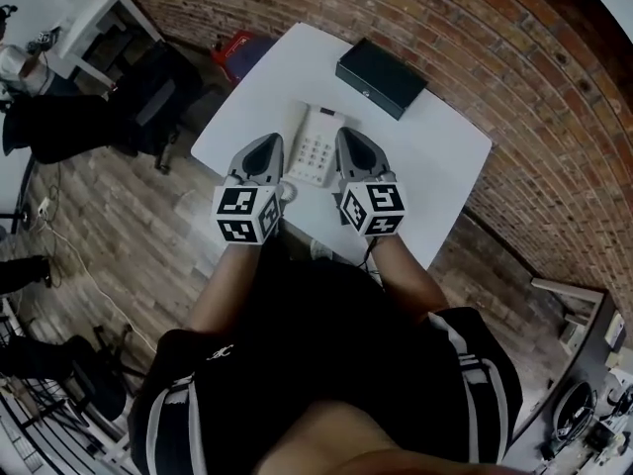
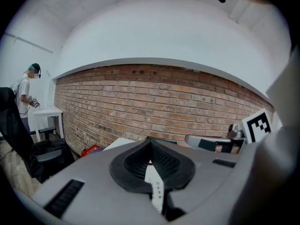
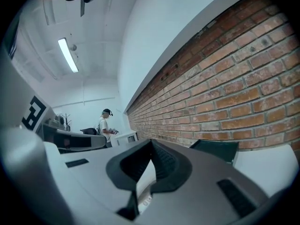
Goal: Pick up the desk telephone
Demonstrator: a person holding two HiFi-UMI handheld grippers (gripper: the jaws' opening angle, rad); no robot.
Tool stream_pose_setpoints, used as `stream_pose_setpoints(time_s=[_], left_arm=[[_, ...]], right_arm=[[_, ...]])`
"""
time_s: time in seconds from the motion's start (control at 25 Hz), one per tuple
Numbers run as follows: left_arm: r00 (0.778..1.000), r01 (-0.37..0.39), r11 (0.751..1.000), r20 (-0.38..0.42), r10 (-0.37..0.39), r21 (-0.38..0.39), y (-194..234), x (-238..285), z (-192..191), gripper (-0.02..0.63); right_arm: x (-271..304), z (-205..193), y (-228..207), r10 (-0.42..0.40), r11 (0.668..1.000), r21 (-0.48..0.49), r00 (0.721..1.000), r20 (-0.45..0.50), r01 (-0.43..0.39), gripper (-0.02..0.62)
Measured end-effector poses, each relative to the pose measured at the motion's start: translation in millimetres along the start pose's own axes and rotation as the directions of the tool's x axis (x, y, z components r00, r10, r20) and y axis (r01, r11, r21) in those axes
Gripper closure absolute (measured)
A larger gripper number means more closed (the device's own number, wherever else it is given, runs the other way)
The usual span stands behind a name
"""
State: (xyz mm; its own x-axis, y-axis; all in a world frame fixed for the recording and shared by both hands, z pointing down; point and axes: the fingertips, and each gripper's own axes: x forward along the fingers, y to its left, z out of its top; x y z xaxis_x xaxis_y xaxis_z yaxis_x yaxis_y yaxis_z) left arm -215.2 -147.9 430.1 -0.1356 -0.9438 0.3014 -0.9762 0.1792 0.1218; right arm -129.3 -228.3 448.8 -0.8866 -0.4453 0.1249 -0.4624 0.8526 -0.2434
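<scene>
Head view shows the phone [image 1: 316,146] lying on the table [image 1: 440,156] between the left gripper [image 1: 269,146] and the right gripper [image 1: 348,142], both with jaws pressed together, so if they only squeeze its sides, I think it may slip and drop.

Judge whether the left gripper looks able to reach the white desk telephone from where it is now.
Probably yes: the left gripper sits right beside the white desk telephone, nothing between them, though its jaws are shut.

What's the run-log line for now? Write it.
left gripper: shut, empty | right gripper: shut, empty | desk telephone: on white table, between both grippers
</scene>
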Motion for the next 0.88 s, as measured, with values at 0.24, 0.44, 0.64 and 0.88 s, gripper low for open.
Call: stream_pose_setpoints(time_s=[0.24,0.44,0.64,0.88], left_arm=[[0.997,0.077,0.997,-0.017,-0.077,0.014,18,14,1,0.606],[0.988,0.152,0.988,-0.041,-0.151,0.024,36,28,3,0.606],[0.974,0.205,0.979,-0.103,-0.203,0.009,59,40,-7,0.606],[0.935,0.26,0.961,-0.224,-0.274,-0.091,83,60,-45,0.606]], right_arm=[[7,-11,-2,-0.083,0.996,0.021,0.996,-0.017,0.083,0.597],[13,-21,-11,-0.171,0.984,0.032,0.984,-0.04,0.173,0.597],[22,-32,-17,-0.247,0.968,0.032,0.967,-0.07,0.249,0.597],[29,-55,-26,-0.304,0.948,0.053,0.943,-0.133,0.313,0.597]])
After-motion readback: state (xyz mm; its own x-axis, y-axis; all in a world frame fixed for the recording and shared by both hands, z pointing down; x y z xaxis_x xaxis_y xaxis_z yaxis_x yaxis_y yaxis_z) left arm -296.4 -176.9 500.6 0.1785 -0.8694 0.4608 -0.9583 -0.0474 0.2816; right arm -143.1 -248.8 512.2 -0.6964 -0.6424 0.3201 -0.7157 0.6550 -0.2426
